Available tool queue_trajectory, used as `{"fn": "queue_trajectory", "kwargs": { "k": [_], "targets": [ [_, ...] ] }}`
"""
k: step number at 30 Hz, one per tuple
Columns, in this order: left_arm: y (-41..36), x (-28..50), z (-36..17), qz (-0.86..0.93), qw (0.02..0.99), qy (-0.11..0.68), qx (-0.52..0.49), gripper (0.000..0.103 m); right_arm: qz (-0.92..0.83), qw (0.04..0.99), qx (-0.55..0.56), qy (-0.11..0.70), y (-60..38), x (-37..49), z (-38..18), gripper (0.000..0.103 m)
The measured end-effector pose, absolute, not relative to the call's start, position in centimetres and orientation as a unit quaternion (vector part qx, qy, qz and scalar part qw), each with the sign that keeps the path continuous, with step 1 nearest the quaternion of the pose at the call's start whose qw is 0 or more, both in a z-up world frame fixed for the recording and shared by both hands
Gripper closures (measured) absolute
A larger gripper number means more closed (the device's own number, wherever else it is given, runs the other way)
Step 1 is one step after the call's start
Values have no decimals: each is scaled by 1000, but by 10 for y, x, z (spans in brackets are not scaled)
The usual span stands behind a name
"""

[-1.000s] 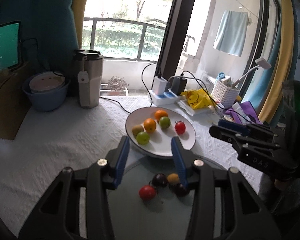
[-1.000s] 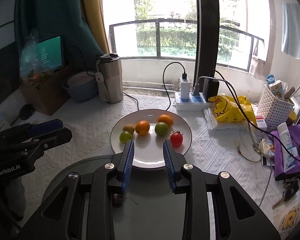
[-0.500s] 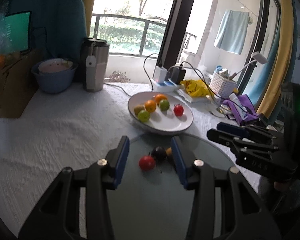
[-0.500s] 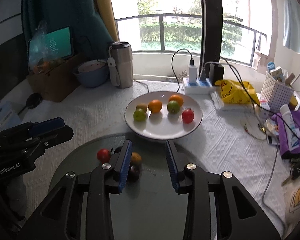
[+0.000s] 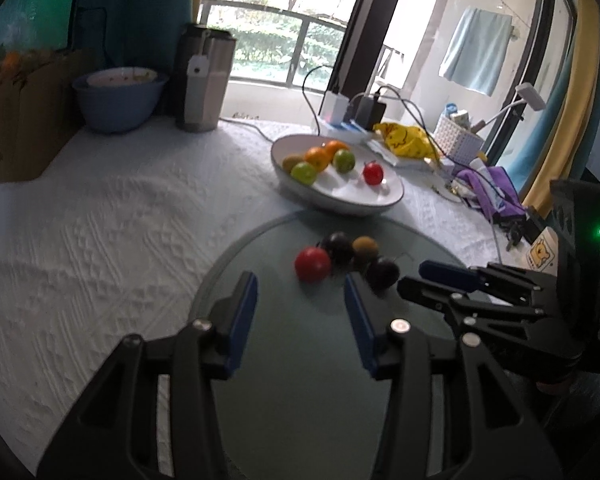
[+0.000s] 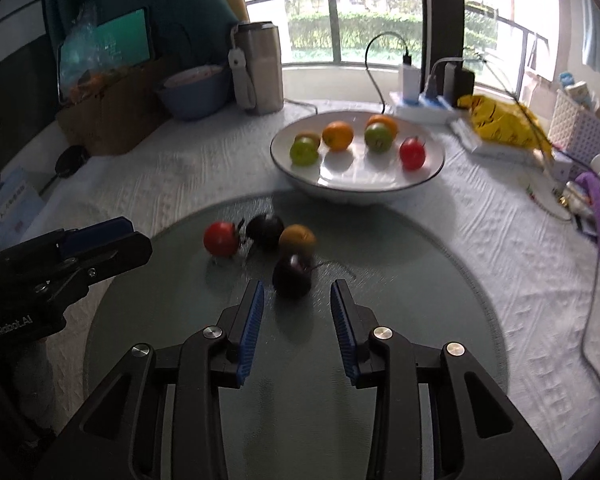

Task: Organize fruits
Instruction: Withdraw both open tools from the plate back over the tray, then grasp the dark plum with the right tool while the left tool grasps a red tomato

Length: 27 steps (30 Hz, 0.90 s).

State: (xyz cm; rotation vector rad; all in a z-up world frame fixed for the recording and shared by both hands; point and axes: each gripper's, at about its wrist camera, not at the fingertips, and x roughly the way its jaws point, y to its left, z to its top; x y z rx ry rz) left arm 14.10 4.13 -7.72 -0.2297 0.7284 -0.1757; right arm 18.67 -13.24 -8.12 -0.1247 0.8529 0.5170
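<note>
the left gripper (image 5: 300, 292) is at the near edge of its own view, its two blue pads apart with nothing between them. its jaws have just been opening a little. the red tomato (image 5: 313, 264) sits just past the gap, not touched. the arms of this gripper are cut off by the bottom of the picture.

the right gripper (image 6: 297, 296) also has its blue pads apart and holds nothing. its jaws have just been opening. a dark plum (image 6: 292, 277) lies just in front of the gap, near the tips, but the pads do not press on it. in the left view this plum is partly hidden behind the left gripper's pad.

all this is over a round glass plate (image 6: 400, 320) on a white bumpy cloth (image 5: 112, 216). four loose fruits lie close together on the glass: the tomato, the near plum, a second dark plum (image 6: 265, 230) and a small brown fruit (image 6: 297, 239). they look blurry, so i cannot tell if they touch.

farther back a white bowl (image 6: 356, 190) stands on the cloth at the glass plate's far edge. in it are two green fruits, two orange ones, a red one and a small brown one half hidden behind a green one.

behind that are a metal cup (image 6: 260, 68), a blue bowl (image 5: 118, 106), a power strip (image 6: 424, 106) with plugs, a yellow bag (image 6: 500, 120) and a white basket (image 6: 578, 128). the things on the far right are a blurry jumble.
</note>
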Motion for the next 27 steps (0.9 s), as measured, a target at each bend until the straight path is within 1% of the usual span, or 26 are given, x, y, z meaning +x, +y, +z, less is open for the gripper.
{"fn": "queue_trajectory", "kwargs": {
  "k": [1,2,3,5,6,14,15,16,17,27],
  "targets": [
    [42,141,-79,-85,923,357,-113,55,248,875,-60,412,-131,188,-84,66],
    [44,141,-82,-84,922,360,-114,52,249,873,-59,416,-130,189,-88,66],
    [46,142,-84,-82,921,362,-116,46,249,872,-60,418,-129,191,-89,66],
    [49,144,-88,-80,919,367,-121,40,251,869,-60,423,-127,194,-94,66],
    [50,145,-90,-79,918,368,-123,39,252,867,-60,425,-125,196,-95,66],
    [45,165,-93,-71,916,384,-96,39,258,862,-68,431,-118,207,-98,67],
    [43,167,-92,-73,916,383,-93,39,262,861,-69,431,-117,208,-98,69],
    [42,169,-92,-75,916,383,-90,39,265,860,-69,431,-117,208,-98,75],
    [40,172,-91,-77,916,383,-87,39,265,860,-70,431,-118,209,-98,76],
    [24,201,-99,-100,906,402,-81,40,267,862,-56,427,-135,217,-93,76]
  ]
}}
